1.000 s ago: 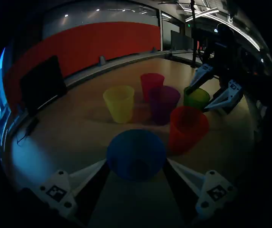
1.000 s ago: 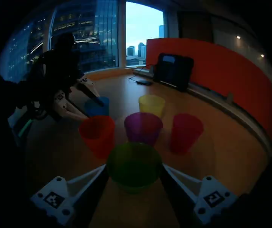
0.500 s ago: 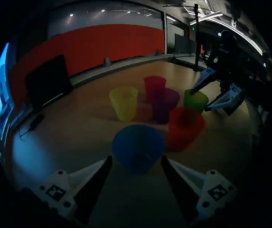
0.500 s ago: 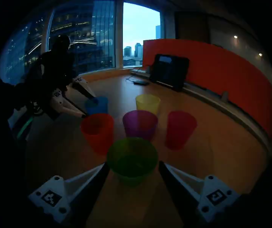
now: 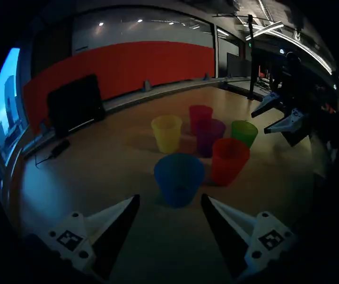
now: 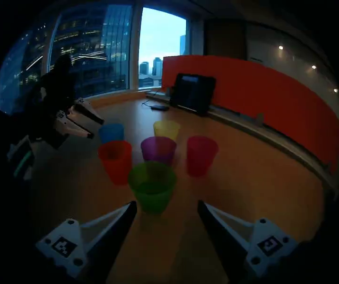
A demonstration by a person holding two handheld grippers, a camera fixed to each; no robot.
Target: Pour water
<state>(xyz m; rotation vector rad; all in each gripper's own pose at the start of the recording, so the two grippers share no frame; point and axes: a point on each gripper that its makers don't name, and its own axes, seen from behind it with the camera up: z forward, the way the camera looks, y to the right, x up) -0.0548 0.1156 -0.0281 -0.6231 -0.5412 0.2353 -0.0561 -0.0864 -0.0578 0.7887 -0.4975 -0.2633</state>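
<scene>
Six plastic cups stand upright in a close cluster on the wooden worktop (image 5: 98,165): one blue cup (image 5: 178,180), one yellow cup (image 5: 167,134), one pink cup (image 5: 200,116), one purple cup (image 5: 210,137), one green cup (image 5: 244,132) and one red cup (image 5: 228,161). Whether any holds water cannot be told in the dim light.

The left claw (image 5: 169,198) is spread wide and grips nothing; the blue cup sits just ahead of its tips. The right claw (image 6: 166,204) is likewise spread wide and empty, with the green cup just ahead of it. One dark monitor (image 6: 193,92) stands by the red wall (image 6: 282,99).
</scene>
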